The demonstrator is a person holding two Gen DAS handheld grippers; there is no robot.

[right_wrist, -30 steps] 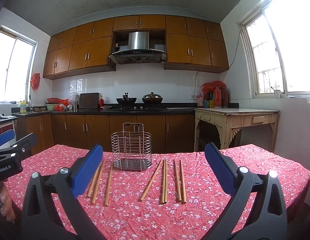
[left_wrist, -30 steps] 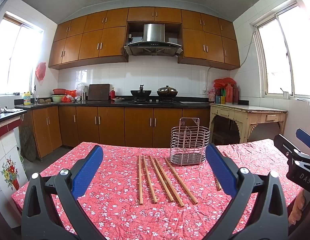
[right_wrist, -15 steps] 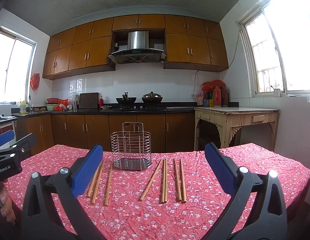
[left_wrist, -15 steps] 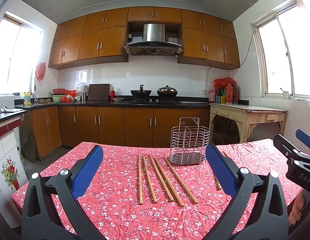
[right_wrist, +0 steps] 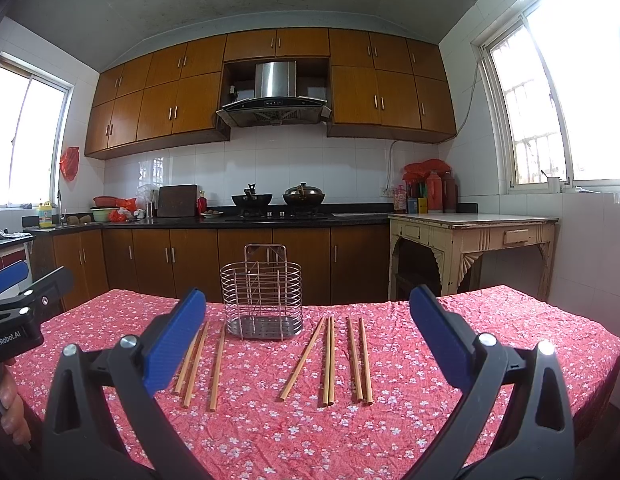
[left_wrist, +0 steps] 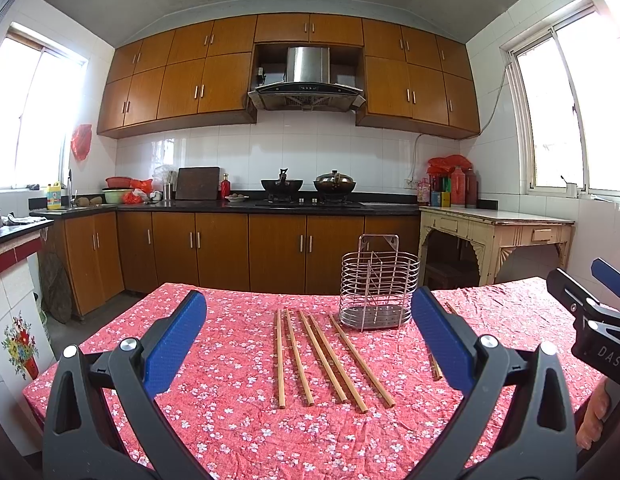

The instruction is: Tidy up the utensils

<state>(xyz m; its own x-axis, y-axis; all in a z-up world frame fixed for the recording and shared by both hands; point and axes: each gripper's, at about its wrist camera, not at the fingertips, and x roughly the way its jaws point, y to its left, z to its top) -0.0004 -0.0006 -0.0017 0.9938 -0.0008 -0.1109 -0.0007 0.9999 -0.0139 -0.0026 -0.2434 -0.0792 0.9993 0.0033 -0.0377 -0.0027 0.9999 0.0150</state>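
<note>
1. The left gripper (left_wrist: 308, 338) hangs above the near edge of the table, its blue-padded fingers (left_wrist: 174, 344) spread wide with nothing between them.
2. The right gripper (right_wrist: 308, 338) hangs above the near edge in the same way, jaws wide apart and bare; in the left wrist view it shows at the right edge.
3. A fingertip of the person's hand (right_wrist: 8, 408) shows at the lower left of the right wrist view, under the left gripper's body.
4. The red floral tablecloth (right_wrist: 270, 432) covers the whole table.
5. Taking the wire utensil holder (right_wrist: 262, 298) as landmark: it stands upright toward the far side of the cloth, its inside hard to make out through the wires.
6. Left of the holder and nearer than it, the left chopsticks (left_wrist: 317, 354) lie flat, five sticks fanned slightly, their far ends close to the holder's base; part of this group is hidden in the right wrist view.
7. Right of the holder and nearer than it, the right chopsticks (right_wrist: 333, 358) lie flat, five sticks, one angled toward the holder.
8. Far behind the holder runs the kitchen counter (left_wrist: 238, 208) with two woks (right_wrist: 252, 200) on the stove, and a cream side table (right_wrist: 469, 226) stands to the right.
</note>
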